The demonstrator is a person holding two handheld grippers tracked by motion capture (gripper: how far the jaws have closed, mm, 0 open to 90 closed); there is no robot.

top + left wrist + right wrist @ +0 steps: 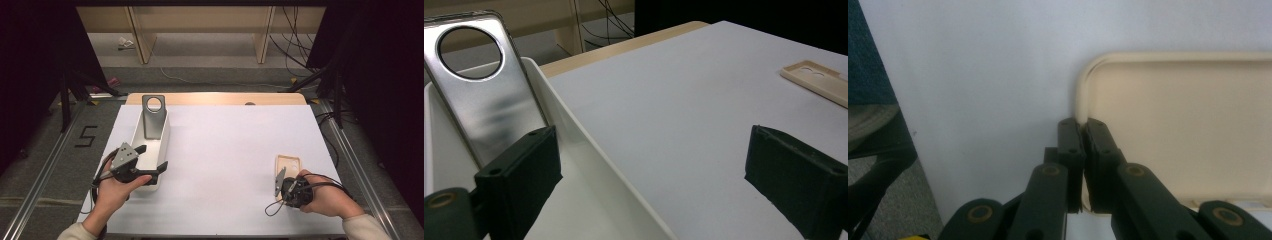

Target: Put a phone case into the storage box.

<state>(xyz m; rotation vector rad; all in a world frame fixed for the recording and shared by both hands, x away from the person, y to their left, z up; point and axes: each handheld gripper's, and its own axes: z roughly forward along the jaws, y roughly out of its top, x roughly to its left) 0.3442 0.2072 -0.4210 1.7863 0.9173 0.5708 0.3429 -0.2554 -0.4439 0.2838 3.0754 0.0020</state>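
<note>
At the table's right, your right gripper [1079,125] pinches the beige phone case's [1188,130] rim; your left gripper [147,160] gapes, empty, astride the white bin [162,142] wall, a silver case [152,117] inside.

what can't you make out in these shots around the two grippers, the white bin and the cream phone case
- Near end of the flat cream phone case: high view, hidden behind the right gripper, shut on its rim.
- Lower end of the silver metal plate with a round hole: left gripper view, behind the black pad; high view, sunk in the white rectangular bin.
- Left gripper, open: its near pad, high view, partly covers the bin's corner.
</note>
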